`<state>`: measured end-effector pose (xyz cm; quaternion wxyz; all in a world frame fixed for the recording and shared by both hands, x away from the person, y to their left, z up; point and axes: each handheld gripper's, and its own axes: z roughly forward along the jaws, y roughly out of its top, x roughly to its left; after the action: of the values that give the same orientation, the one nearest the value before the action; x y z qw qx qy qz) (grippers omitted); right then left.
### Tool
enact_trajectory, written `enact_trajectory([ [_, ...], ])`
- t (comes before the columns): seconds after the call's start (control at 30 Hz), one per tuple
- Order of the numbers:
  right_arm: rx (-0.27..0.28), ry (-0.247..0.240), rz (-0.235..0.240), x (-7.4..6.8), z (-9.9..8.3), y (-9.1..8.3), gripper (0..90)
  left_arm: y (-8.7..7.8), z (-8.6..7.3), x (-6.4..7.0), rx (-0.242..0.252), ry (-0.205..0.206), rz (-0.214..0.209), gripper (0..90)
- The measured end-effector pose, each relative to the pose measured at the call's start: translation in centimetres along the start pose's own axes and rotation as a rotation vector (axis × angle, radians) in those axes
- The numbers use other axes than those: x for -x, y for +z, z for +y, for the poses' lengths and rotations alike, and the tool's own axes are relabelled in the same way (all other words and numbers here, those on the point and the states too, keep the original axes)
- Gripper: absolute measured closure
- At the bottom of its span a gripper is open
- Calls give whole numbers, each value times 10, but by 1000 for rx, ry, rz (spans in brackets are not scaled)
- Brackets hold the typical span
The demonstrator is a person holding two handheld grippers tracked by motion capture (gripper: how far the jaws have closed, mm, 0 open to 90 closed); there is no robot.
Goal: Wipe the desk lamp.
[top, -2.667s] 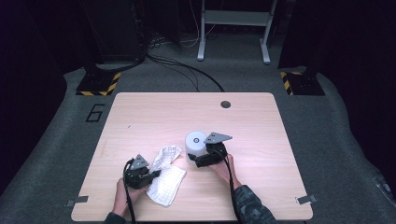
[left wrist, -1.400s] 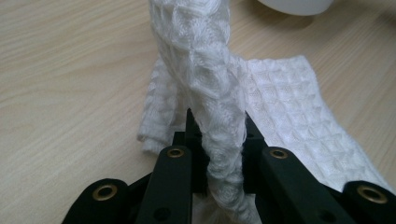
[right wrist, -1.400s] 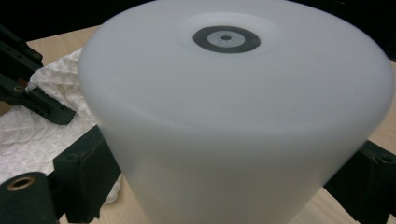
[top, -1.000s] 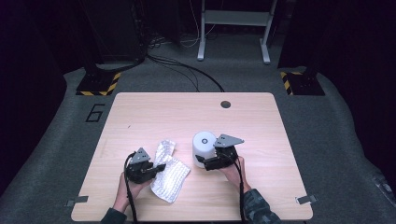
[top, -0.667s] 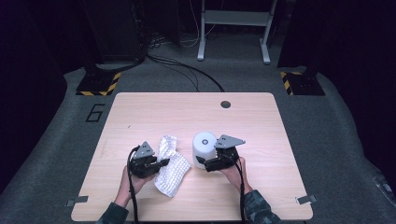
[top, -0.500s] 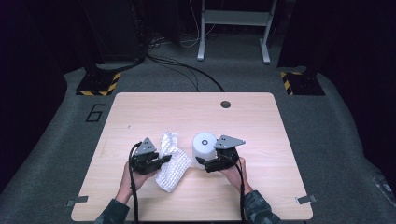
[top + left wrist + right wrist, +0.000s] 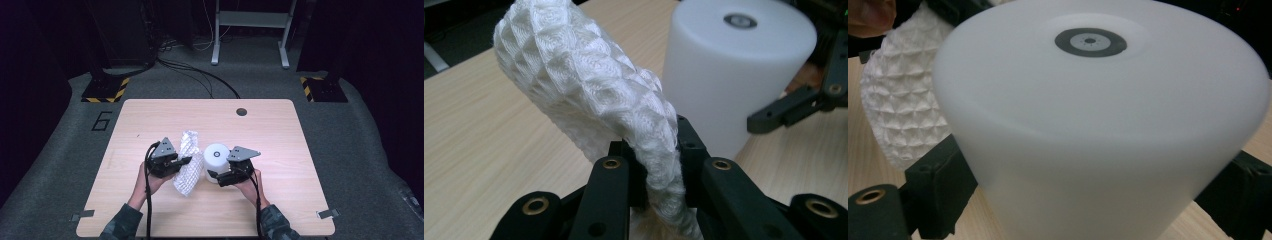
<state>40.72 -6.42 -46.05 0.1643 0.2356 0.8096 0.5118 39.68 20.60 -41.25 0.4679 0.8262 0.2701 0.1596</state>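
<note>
One white quilted cloth (image 7: 187, 162), one white cylinder (image 7: 215, 161). Two handheld grippers, left gripper (image 7: 183, 161) and right gripper (image 7: 214, 176). One wooden table (image 7: 280, 150).

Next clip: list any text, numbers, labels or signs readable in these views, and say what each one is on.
"6" – a dark numeral on the grey floor, just off the table's far left corner.
Black-and-yellow hazard stripes, a sign without words – on the dark stand bases left and right on the floor.
No lettering shows on the white cylinder, whose top carries a dark ring mark, the white textured cloth, or either hand-held gripper.
</note>
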Motion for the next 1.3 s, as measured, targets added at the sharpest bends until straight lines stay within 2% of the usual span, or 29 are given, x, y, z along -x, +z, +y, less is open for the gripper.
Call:
enact_trajectory([
  [0.03,-2,1,4,-1,0,0,80,0,3,0,10,-7,-1,798],
  [0.1,-2,2,5,-2,0,1,80,0,7,0,22,8,2,798],
  [0.13,-5,4,7,-3,0,1,80,-1,10,0,12,10,-10,798],
  [0.17,-3,-2,11,-3,0,1,80,0,11,1,29,6,-5,798],
  [0.27,-6,-13,18,-4,0,2,80,1,14,0,27,6,-16,798],
  [0.47,-16,-15,33,-9,-2,7,80,2,18,0,73,-27,-22,799],
  [0.53,-20,-27,36,-10,-3,9,81,1,21,-1,77,-27,-27,800],
  [0.6,-22,-30,44,-10,-4,9,80,1,23,-1,69,-19,-36,800],
  [0.63,-18,-12,32,-11,-3,9,81,2,23,0,70,-20,-37,800],
  [0.67,-14,-25,38,-10,-3,9,80,2,23,0,63,-7,-45,800],
  [0.73,-8,-19,39,-9,-3,7,80,3,21,0,57,-1,-52,801],
  [0.77,-5,-18,40,-9,-3,7,80,3,21,0,48,3,-70,801],
  [0.8,-2,-8,41,-9,-3,6,80,4,20,2,54,0,-69,802],
  [0.83,6,-19,46,-8,-3,5,80,4,19,2,44,6,-81,802],
  [1.07,29,-15,52,-5,0,0,80,10,10,5,15,34,-126,803],
  [1.13,33,-14,52,-4,1,-1,80,12,7,6,19,44,-130,803],
  [1.17,35,-8,54,-3,1,-2,81,12,6,6,2,55,-137,803],
  [1.3,36,-8,57,-2,2,-3,80,16,-1,9,-13,61,-146,803],
])
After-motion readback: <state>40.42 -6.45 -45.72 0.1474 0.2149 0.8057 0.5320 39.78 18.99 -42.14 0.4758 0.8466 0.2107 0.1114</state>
